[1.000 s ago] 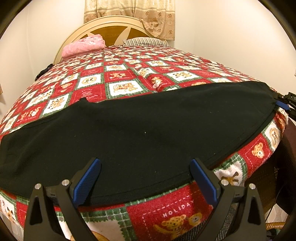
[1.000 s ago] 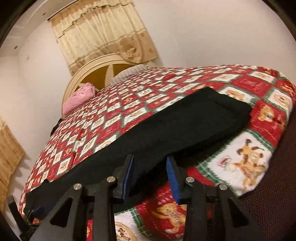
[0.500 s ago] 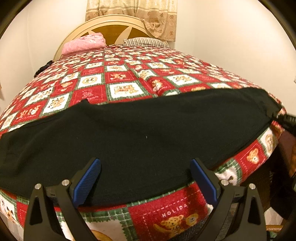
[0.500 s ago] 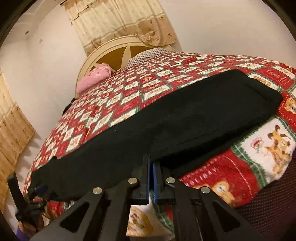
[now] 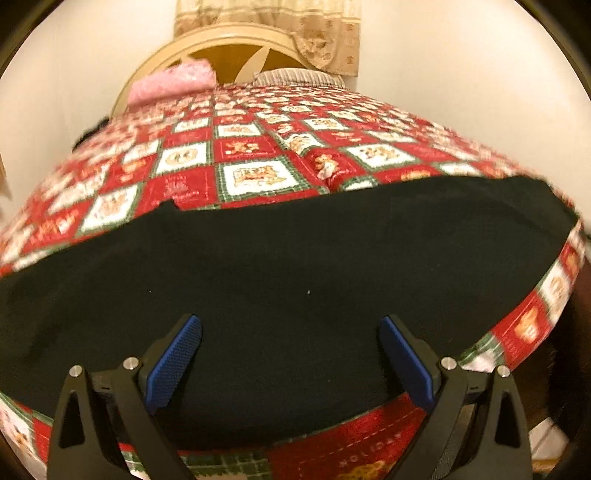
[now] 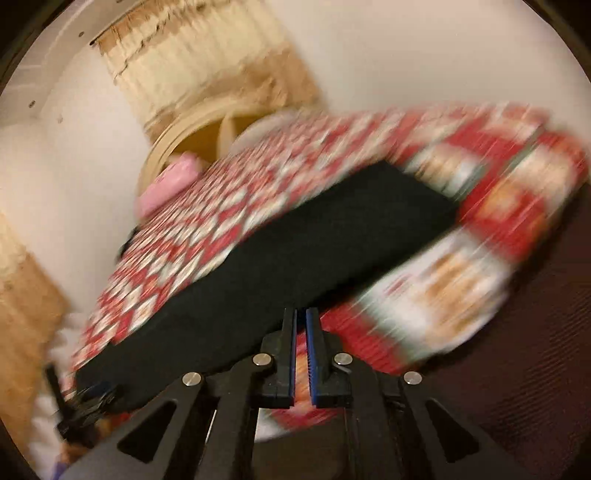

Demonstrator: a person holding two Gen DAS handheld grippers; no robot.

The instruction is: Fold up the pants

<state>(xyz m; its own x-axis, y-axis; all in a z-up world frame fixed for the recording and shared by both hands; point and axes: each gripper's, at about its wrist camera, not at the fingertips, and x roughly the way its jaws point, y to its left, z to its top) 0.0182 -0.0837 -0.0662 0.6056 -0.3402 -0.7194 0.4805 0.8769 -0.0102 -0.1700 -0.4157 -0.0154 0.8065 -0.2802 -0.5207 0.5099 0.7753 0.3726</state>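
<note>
Black pants (image 5: 288,266) lie flat along the near edge of a bed with a red, white and green patchwork quilt (image 5: 251,177). My left gripper (image 5: 290,332) is open, its blue pads spread wide just over the pants' near edge. In the blurred right wrist view the pants (image 6: 295,251) run as a long black strip across the quilt (image 6: 491,218). My right gripper (image 6: 301,321) is shut with nothing between its pads, just off the pants' near edge. The left gripper (image 6: 88,398) shows small at the strip's far left end.
A pink pillow (image 5: 173,83) and a striped pillow (image 5: 295,77) lie at a rounded wooden headboard (image 5: 236,48). Beige curtains (image 5: 269,26) hang behind it. White walls close in on both sides. A dark surface (image 6: 535,350) lies beside the bed.
My right gripper went from part open to shut, then swung fast, blurring its view. My left gripper stayed open and moved closer over the pants.
</note>
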